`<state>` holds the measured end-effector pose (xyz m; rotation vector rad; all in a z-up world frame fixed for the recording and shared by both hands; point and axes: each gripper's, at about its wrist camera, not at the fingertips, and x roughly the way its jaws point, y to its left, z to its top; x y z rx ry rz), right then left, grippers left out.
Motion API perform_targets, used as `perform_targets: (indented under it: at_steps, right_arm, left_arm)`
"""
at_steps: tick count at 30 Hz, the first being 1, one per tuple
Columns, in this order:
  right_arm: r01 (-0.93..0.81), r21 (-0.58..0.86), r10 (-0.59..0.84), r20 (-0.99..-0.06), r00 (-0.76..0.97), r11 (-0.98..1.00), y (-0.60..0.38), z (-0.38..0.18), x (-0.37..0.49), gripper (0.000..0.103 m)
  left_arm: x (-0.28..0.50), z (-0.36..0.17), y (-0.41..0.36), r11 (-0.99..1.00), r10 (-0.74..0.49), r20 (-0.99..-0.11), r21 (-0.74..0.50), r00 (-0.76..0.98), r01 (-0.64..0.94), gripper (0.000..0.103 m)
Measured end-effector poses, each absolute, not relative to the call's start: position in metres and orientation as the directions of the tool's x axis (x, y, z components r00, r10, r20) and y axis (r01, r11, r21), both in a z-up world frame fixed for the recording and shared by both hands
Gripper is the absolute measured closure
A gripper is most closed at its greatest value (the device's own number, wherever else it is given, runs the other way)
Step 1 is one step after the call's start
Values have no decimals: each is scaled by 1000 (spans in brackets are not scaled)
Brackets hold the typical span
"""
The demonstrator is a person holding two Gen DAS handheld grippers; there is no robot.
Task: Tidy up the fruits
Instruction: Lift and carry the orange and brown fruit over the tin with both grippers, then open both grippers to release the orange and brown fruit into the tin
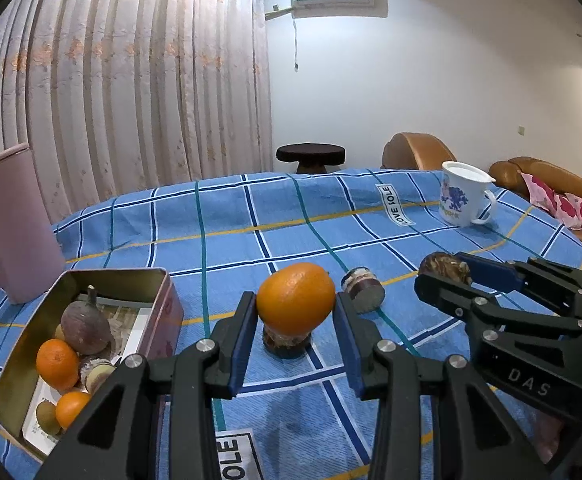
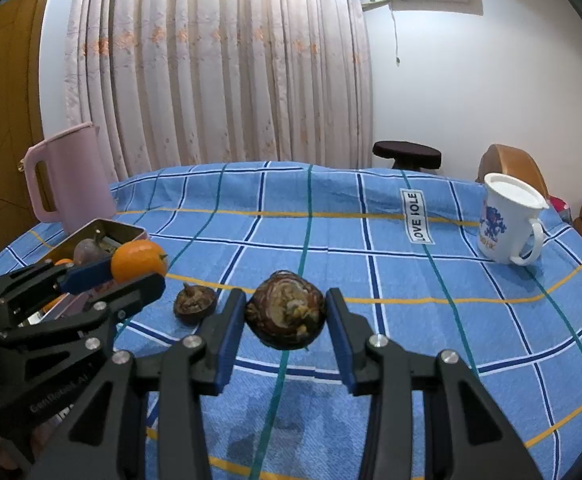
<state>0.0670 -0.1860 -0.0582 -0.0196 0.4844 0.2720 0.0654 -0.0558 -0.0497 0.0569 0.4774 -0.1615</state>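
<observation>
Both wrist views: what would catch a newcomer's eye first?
The left tongs grip a bright round orange above the blue checked tablecloth, and the right tongs grip a dark brown knobbly fruit. At left, an open metal tin already holds oranges and other fruit.

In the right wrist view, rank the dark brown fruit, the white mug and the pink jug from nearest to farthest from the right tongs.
1. Dark brown fruit, clamped in the right tongs.
2. White mug, further back on the right of the table.
3. Pink jug, at the far left edge by the curtain.
</observation>
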Motion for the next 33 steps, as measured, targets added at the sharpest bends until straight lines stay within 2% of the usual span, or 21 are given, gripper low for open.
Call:
perform_targets:
  at_steps: [17,24,33]
  right_arm:
    - [-344,19,307,-500,810,939,-146,-58,75,59]
    - [-473,17,420,-487,766,881,-88,-39,78,59]
    - [-597,16,524,-498,691,802,-15,-35,86,59]
  left_arm:
    - [55,-48,-14,998,-51,-481,14,875,66,62]
    - [47,-34,39,998,58,-475,13,878,-60,62]
    - [47,-42,107,982,161,-538,1,828,-190,62]
